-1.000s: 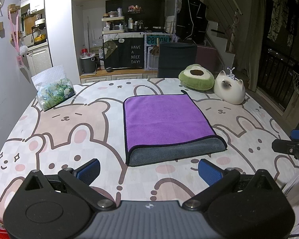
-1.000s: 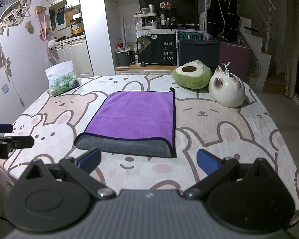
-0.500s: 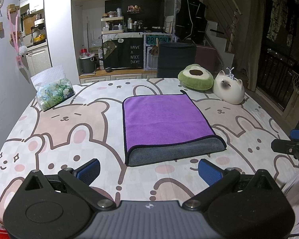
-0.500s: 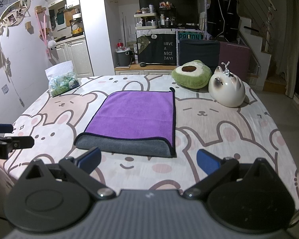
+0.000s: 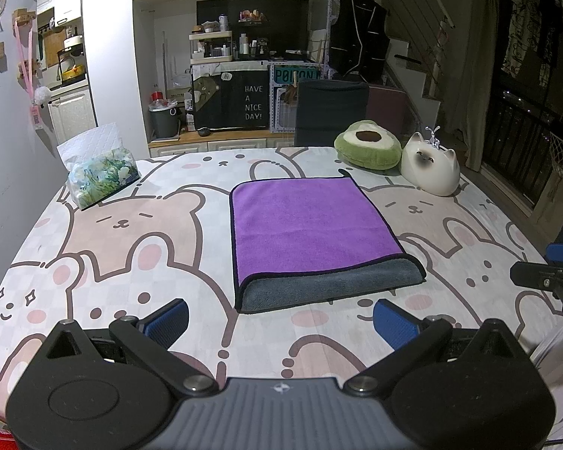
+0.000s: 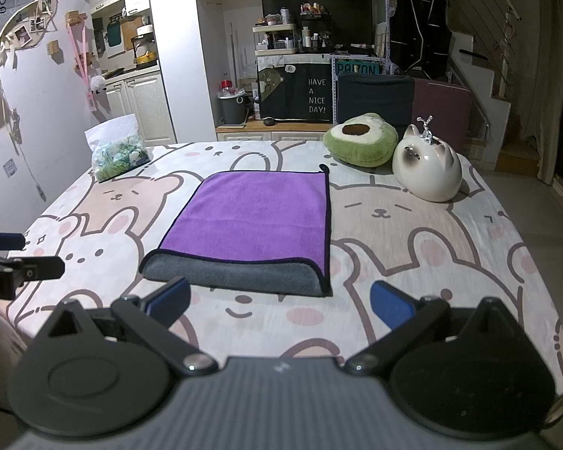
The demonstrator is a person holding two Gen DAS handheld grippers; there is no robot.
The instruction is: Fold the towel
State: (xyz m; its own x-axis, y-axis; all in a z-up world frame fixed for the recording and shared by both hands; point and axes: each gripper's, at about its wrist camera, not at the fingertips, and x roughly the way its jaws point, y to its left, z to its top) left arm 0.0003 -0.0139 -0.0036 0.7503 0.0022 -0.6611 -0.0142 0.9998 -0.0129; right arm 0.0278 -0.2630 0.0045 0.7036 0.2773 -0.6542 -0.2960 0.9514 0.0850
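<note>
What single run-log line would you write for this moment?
towel: folded once, flat on table | left gripper: open, empty, near edge | right gripper: open, empty | contact: none

- Right gripper [image 6: 279, 302] low at six o'clock, blue pads spread wide, nothing between them.
- Dead centre: the towel [image 6: 249, 221], folded, purple face up, grey underside showing along the near edge, flat on the cartoon-animal tablecloth [image 6: 413, 247].
- Near blue pad just short of the grey edge.
- One o'clock: avocado cushion [image 6: 360, 144] beside the white cat figurine [image 6: 428, 167].
- Eleven o'clock: tissue pack [image 6: 118, 150].
- Nine o'clock: left gripper [image 6: 7, 260] poking in at the frame edge.
</note>
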